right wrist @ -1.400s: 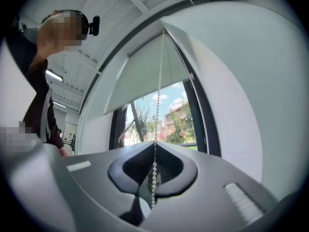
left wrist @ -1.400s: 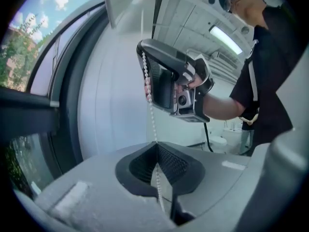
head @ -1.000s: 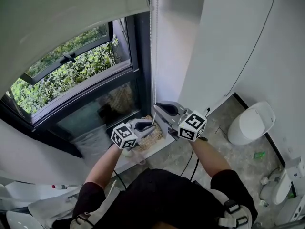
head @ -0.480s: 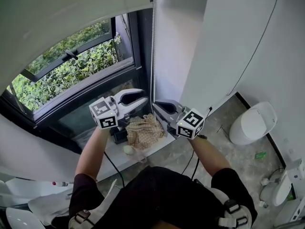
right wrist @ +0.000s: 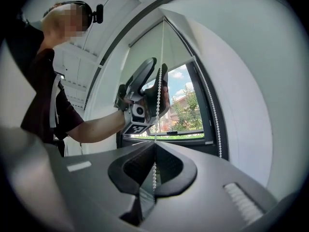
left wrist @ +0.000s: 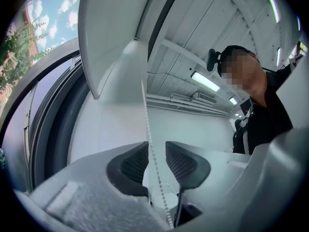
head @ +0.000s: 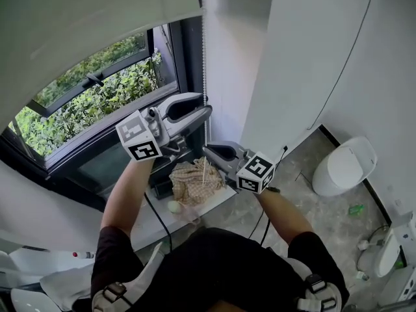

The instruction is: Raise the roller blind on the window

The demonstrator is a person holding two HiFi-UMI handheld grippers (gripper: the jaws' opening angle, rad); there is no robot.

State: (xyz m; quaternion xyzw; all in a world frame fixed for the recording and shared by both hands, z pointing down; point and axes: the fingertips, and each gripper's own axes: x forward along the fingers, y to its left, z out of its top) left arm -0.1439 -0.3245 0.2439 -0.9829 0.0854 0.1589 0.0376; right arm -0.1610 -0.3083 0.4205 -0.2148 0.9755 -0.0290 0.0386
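The roller blind (head: 97, 18) hangs over the upper part of the window (head: 97, 90), with its lower edge well above the sill. Its bead cord (head: 203, 57) drops along the right side of the frame. The right claw (head: 208, 150) is clamped tight on that cord low down. The left claw (head: 205, 104), higher up, has just been opening its jaws. The cord runs between them, but neither pad presses it.

To do this reach well, I judge the left claw should close squarely on the same strand, deep in the pads, before the right lets go. It should then draw straight down along the frame so the beads neither jump nor slip.

At the sill's right end lies a woven brown thing (head: 195, 181). I cannot tell whether it is a basket or a cloth, or whether anything is in it. The toilet (head: 341, 168) appears to have its lid down.
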